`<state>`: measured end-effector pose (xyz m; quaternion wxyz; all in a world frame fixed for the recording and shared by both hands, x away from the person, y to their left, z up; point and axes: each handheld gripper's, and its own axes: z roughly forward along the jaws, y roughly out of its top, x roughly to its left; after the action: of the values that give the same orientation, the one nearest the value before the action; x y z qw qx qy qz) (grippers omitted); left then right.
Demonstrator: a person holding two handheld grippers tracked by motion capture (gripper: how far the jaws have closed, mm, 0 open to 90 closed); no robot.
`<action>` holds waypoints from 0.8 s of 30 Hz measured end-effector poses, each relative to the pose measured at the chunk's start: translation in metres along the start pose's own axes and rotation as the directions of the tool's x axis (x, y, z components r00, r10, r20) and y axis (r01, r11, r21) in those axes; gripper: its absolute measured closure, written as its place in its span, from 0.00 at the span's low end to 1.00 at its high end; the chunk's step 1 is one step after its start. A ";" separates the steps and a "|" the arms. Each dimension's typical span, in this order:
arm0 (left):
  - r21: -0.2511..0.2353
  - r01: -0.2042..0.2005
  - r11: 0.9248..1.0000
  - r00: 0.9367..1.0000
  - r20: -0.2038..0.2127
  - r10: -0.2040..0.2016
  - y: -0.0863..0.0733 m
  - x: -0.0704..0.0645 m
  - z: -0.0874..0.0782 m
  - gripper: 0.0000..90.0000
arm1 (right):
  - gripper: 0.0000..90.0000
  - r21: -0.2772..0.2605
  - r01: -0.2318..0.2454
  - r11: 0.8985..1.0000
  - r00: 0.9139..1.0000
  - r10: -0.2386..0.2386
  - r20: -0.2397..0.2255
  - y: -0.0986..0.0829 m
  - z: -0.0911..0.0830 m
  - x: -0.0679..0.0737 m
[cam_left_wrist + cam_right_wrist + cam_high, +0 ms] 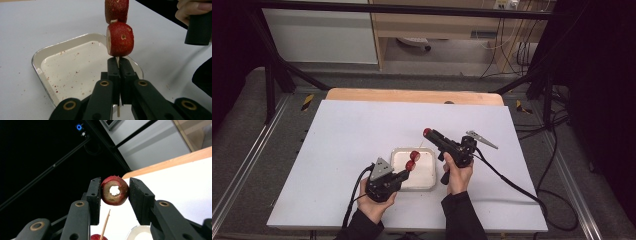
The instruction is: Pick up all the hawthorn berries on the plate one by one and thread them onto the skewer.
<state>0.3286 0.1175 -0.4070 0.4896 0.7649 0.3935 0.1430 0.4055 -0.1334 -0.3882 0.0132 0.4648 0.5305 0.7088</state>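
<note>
The high view looks forward and down from above the person's side, far enough back to take in the whole white table (362,130). The left gripper view sits close, looking down over the white tray (50,53). The right gripper view tilts upward (toward the dark frame beyond), sharing the tray's rim and skewer (105,223).

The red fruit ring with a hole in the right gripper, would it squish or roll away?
The cored red fruit ring probably gives under hard squeezing: its middle is hollow. Set down on edge, its round outline would likely let it roll. It looks light, since the right gripper holds it up by its sides alone.
</note>
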 end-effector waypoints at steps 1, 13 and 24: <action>-0.004 0.001 1.000 1.000 0.000 -0.001 0.001 -0.001 0.000 0.98 | 0.71 -0.007 -0.001 1.000 1.000 0.001 -0.002 0.000 0.000 0.000; -0.022 0.005 1.000 1.000 0.006 -0.005 0.006 -0.004 0.003 0.98 | 0.71 -0.032 -0.031 0.999 0.999 0.030 -0.024 0.000 0.000 0.002; -0.036 0.012 0.999 1.000 0.002 -0.012 0.007 -0.005 0.005 0.98 | 0.71 -0.028 -0.049 0.998 0.998 0.048 -0.033 -0.002 0.000 0.002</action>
<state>0.3323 0.1092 -0.4023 0.5046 0.7537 0.3949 0.1465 0.4035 -0.1311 -0.3888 -0.0059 0.4658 0.5091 0.7237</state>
